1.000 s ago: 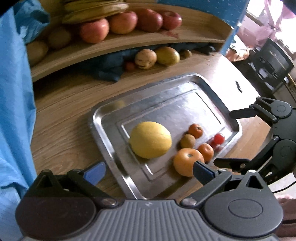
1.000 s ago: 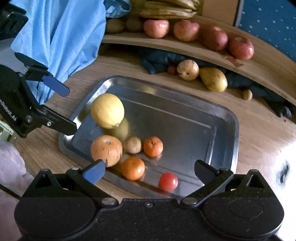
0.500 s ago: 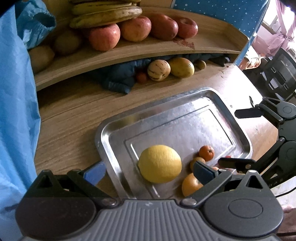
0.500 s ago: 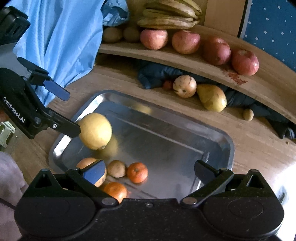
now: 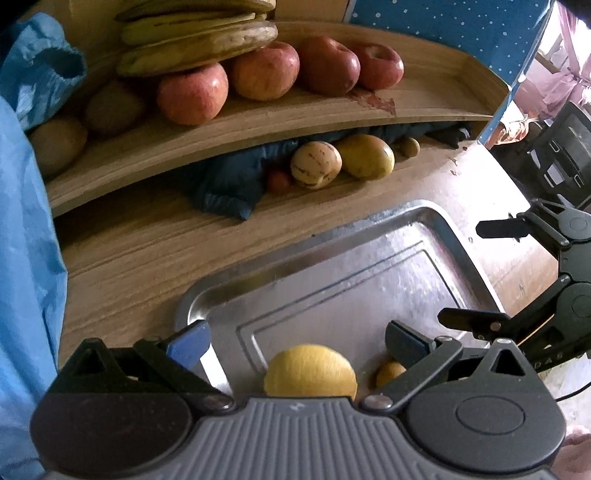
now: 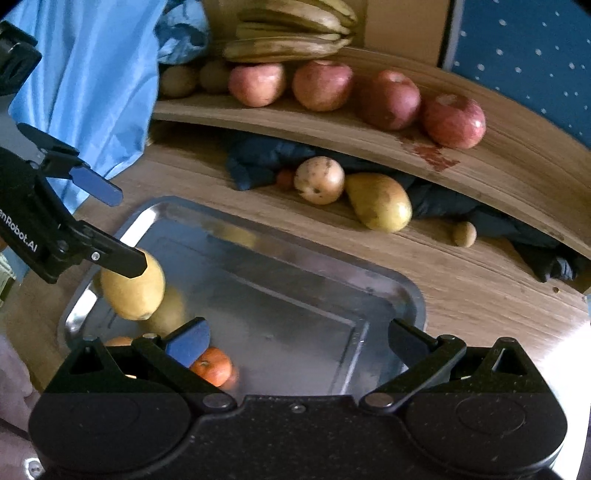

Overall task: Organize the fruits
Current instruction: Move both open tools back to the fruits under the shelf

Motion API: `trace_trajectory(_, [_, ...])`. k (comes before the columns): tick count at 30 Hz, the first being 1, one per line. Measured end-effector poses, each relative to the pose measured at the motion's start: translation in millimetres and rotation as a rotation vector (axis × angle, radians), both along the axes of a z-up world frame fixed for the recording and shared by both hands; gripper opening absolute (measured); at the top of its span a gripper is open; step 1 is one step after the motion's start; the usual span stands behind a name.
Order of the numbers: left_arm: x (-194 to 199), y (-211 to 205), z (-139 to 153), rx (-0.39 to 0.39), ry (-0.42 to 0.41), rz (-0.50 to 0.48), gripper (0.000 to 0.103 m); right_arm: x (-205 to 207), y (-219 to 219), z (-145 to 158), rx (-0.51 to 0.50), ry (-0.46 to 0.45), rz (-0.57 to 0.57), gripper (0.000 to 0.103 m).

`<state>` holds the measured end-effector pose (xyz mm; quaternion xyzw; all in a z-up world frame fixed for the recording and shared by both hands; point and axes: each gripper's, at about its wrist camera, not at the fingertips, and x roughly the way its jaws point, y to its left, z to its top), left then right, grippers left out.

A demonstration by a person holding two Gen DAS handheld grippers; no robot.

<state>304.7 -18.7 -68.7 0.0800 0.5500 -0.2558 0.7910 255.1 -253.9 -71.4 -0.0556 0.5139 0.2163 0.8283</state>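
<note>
Landmark: the steel tray (image 6: 399, 291) on the wooden counter; every place below is given from it.
Left gripper (image 5: 295, 341): jaws wide, holding nothing, hovering over the tray's near left part, above the lemon (image 5: 310, 371).
Right gripper (image 6: 297, 338): jaws spread wide and empty, over the tray's near edge.
Fruit on tray: the lemon at the near left corner, a small orange (image 6: 212, 365) beside it at the near edge; other small fruit there is mostly hidden by the gripper bodies.
Fruit off tray: a pear (image 6: 378, 203) and a round speckled fruit (image 6: 319, 180) lie beyond the tray's far edge, under the wooden shelf (image 6: 498, 155); apples (image 6: 323, 85) and bananas (image 6: 291, 33) sit on the shelf.
Step in hand: probably between picks, both grippers facing the loose fruit past the tray.
Next move: likely a reach over the far edge to the pear or speckled fruit, jaws kept wide, closing gently on the round, roll-prone skin.
</note>
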Motion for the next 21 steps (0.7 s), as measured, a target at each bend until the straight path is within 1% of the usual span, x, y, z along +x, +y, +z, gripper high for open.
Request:
trace_trajectory(11, [25.2, -19.2, -6.6, -0.008, 0.003, 0.02, 0.103, 19.8, -15.6, -12.1, -0.029, 0.014, -0.036, 0.102])
trace_trajectory(21, [54.1, -31.1, -8.8, -0.024, -0.01, 0.131, 0.103, 46.5, -25.0, -21.6, -0.023, 0.006, -0.081, 0.102])
